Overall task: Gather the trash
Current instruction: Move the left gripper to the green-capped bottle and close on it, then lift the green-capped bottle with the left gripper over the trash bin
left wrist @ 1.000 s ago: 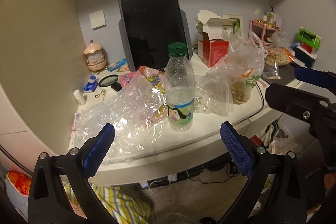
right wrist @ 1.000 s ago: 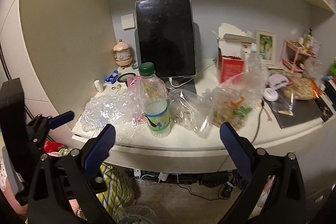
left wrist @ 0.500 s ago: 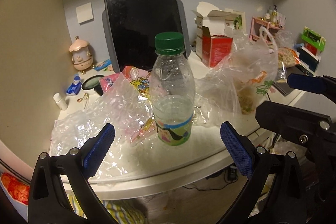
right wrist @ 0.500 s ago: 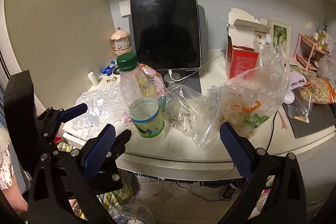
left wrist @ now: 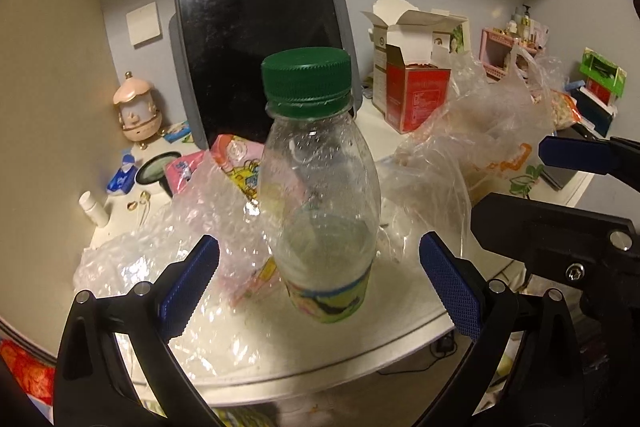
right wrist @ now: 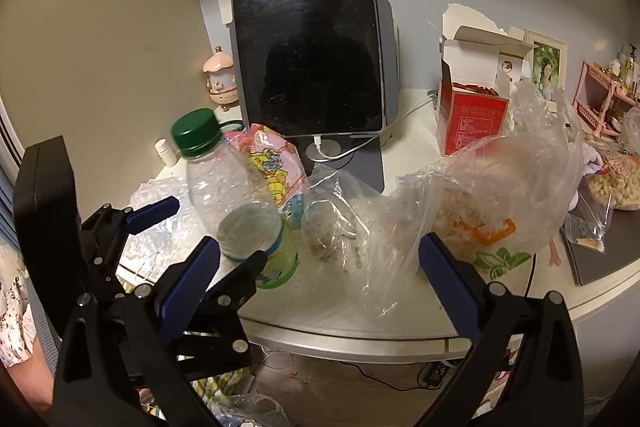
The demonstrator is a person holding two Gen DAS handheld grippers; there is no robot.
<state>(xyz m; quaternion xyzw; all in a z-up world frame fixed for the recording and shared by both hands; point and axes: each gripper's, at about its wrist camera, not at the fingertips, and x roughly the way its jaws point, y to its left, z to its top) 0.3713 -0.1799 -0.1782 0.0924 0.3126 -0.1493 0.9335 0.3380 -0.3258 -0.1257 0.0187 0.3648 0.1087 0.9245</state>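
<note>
the plastic bottle (left wrist: 320, 195) with the green cap (left wrist: 306, 83) stands upright on the white desk (left wrist: 360, 343), near its front edge, and the left gripper (left wrist: 319, 279) sits level with its lower half, jaws spread wide to either side and touching nothing. crumpled clear wrap (left wrist: 160, 259) lies just left of the bottle, over a pink cartoon snack packet (left wrist: 236, 163). to the right slumps a clear plastic bag (right wrist: 492, 203) with orange and green print, and the right gripper (right wrist: 319, 267) hangs in front of it, jaws also wide apart and holding nothing. behind all this a dark tablet (right wrist: 304, 47) stands on its stand, with an opened red carton (right wrist: 470, 123) beside it.
</note>
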